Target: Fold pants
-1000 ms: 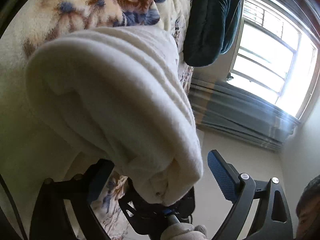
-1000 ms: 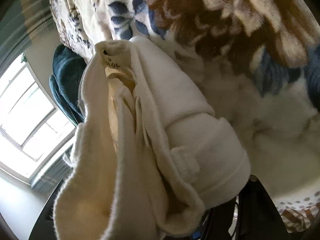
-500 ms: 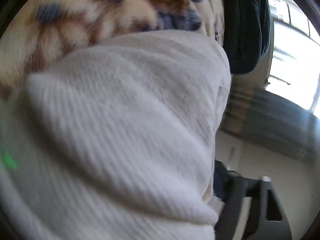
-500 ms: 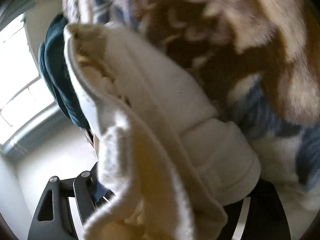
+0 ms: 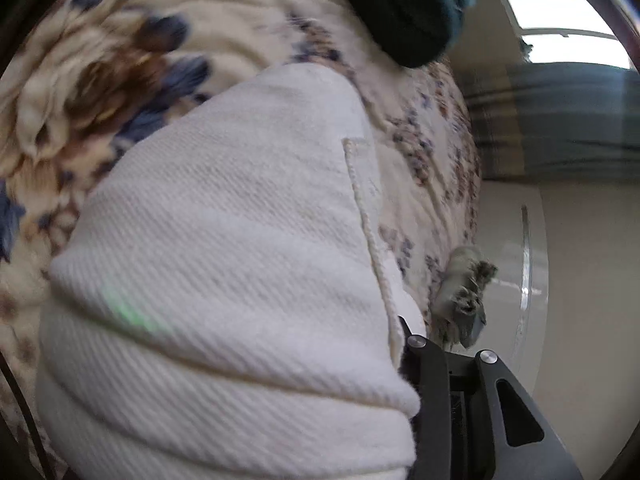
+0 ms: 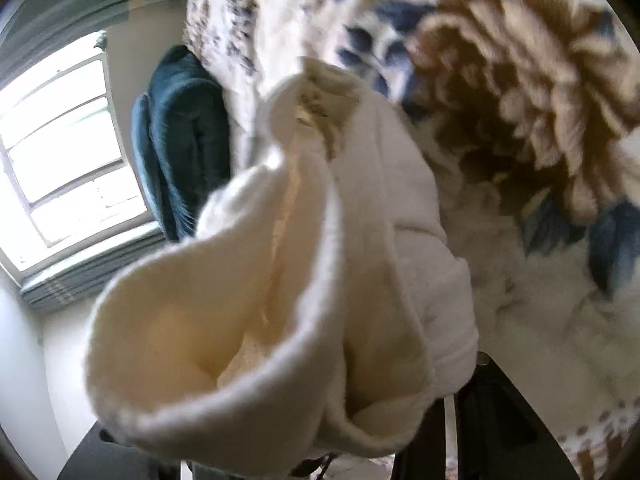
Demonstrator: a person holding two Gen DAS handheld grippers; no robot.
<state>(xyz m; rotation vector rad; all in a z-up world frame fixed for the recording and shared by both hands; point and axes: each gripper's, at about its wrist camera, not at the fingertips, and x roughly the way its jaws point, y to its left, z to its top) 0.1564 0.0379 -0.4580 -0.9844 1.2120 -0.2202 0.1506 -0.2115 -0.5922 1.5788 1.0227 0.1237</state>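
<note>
The cream-white pants (image 5: 224,264) fill most of the left wrist view, draped over my left gripper (image 5: 360,420) so that only its right finger (image 5: 436,396) shows. In the right wrist view the waistband end of the pants (image 6: 320,280) hangs bunched over my right gripper (image 6: 380,440), hiding both fingertips. Both grippers appear closed on the cloth and hold it above the floral blanket (image 6: 520,100).
A floral fleece blanket (image 5: 120,60) covers the bed under the pants. A dark teal garment (image 5: 400,4) lies at the bed's edge, also in the right wrist view (image 6: 184,140). A window (image 6: 68,140) and pale floor (image 5: 580,280) lie beyond.
Both grippers have swung with the pants across the bed. The left view now shows a pocket seam and more floor; the cloth covers the left gripper's fingers.
</note>
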